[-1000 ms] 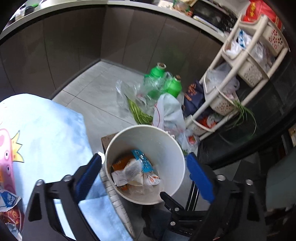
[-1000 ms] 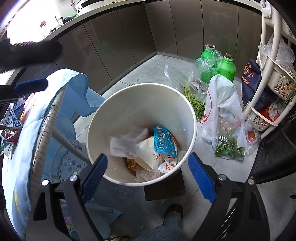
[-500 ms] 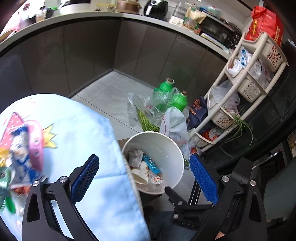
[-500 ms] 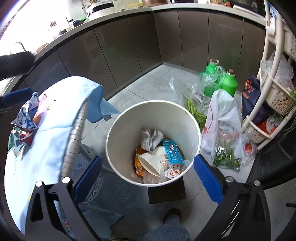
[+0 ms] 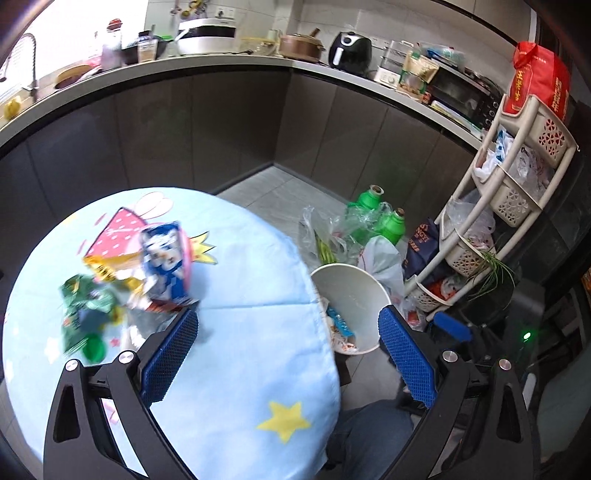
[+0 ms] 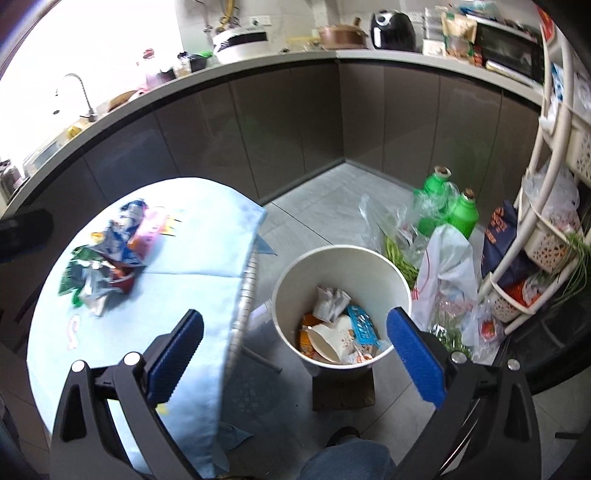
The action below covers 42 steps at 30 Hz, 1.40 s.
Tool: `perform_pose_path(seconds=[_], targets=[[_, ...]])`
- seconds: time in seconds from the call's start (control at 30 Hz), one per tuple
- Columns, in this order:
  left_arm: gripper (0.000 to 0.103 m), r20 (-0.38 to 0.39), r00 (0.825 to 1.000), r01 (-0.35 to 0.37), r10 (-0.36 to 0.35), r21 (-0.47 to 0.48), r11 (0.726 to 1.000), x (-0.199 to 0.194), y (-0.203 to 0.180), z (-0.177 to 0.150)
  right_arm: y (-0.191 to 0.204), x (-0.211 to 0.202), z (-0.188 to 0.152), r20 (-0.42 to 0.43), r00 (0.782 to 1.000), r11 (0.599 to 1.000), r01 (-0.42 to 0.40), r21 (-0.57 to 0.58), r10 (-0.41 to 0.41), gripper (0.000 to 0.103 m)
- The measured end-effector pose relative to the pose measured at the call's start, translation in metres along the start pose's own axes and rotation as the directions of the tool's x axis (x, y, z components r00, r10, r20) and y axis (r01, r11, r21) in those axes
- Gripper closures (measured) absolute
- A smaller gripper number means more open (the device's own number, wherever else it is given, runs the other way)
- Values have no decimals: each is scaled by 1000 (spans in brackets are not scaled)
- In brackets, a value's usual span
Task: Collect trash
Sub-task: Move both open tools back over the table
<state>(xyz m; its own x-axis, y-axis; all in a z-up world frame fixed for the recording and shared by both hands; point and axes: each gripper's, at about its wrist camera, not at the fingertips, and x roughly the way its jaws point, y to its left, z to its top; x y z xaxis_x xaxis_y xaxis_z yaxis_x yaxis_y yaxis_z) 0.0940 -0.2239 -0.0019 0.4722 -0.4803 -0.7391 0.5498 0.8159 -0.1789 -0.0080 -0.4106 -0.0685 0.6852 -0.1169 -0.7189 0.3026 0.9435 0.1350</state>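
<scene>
Both grippers, left point(image 5: 288, 339) and right point(image 6: 295, 341), spread wide, nothing held. Wrappers point(image 5: 125, 273) ahead-left on table point(image 5: 258, 295); print blurred, unreadable. Bin point(image 6: 341, 258) ahead of right gripper, part-filled.

A home kitchen. Along the top of both views, a long pale counter point(image 5: 236, 61) over dark cabinet fronts point(image 6: 280, 122), crowded with a white rice cooker point(image 5: 207, 35), a black air fryer point(image 5: 350, 50), a brown pot point(image 5: 301, 46) and a toaster oven point(image 5: 465, 98). At upper left, a tap point(image 6: 79, 90) over a sink by a bright window. Grey floor tiles point(image 6: 314, 206) at centre. At right, a cream basket rack point(image 5: 517, 184) stuffed with bags; beside it green bottles point(image 6: 448, 206) and bagged vegetables point(image 6: 400, 258) on the floor.
</scene>
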Motion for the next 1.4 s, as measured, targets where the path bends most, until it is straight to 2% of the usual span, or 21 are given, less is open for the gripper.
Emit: perform_pose_path(seconds=[0.33, 0.63, 0.73, 0.8, 0.9, 1.07, 1.2, 1.4], targets=[[9, 10, 996, -91, 93, -96, 991, -40, 57, -33, 51, -26, 10, 28, 999, 995, -31, -97, 34, 4], [9, 12, 978, -203, 210, -204, 958, -67, 123, -65, 99, -24, 10, 29, 992, 980, -114, -166, 120, 4], [9, 0, 974, -222, 228, -237, 946, -72, 144, -75, 121, -18, 10, 30, 978, 958, -198, -206, 208, 4], [9, -6, 973, -224, 230, -259, 940, -74, 157, -79, 137, -11, 11, -1, 974, 945, -219, -244, 225, 4], [9, -21, 976, -214, 217, -286, 934, -75, 173, -84, 170, 7, 10, -74, 957, 909, -291, -298, 282, 4], [9, -50, 978, -206, 202, -347, 915, -75, 198, -92, 207, 33, 9, -126, 939, 867, -345, -361, 321, 4], [9, -62, 977, -211, 203, -386, 898, -73, 216, -98, 213, 57, 24, -135, 940, 877, -340, -338, 312, 4], [9, -70, 978, -210, 199, -404, 890, -64, 236, -98, 212, 88, 66, -106, 952, 918, -306, -251, 288, 10]])
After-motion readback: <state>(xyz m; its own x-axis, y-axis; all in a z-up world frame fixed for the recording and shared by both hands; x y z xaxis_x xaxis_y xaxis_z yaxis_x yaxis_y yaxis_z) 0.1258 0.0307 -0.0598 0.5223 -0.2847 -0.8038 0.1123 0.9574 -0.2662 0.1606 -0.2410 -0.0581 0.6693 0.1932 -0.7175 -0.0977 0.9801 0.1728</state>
